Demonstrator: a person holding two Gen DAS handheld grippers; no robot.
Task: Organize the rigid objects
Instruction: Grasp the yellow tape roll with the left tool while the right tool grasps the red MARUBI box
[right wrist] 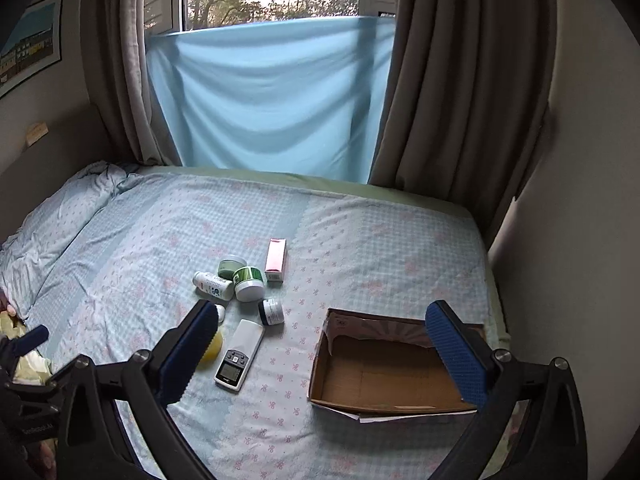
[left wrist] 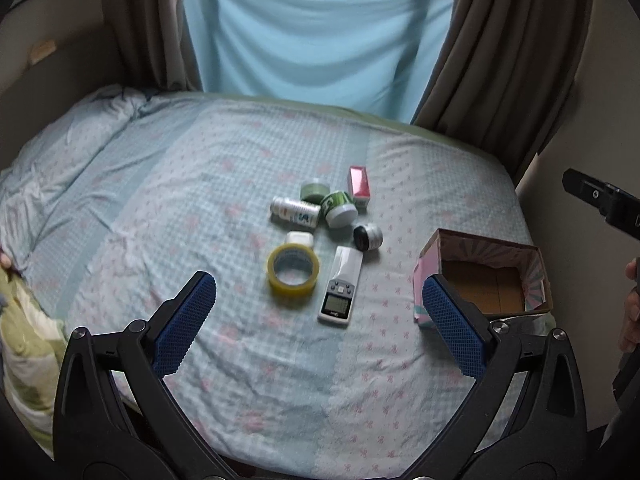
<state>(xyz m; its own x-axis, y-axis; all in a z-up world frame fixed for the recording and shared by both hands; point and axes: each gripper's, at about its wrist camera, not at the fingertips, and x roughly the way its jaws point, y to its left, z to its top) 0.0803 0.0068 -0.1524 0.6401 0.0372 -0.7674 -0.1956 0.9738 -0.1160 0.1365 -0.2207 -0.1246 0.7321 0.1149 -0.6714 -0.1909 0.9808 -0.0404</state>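
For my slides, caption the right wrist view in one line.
Open right gripper above a bed, near an empty cardboard box, remote and jars.

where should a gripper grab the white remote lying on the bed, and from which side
Grip the remote across its narrow width, around mid-body just above the buttons, coming straight down from above. It lies flat and long on the bed, so only the two long edges offer parallel faces. The tape roll sits close on its left, so the left finger has little room there; the left gripper is open.
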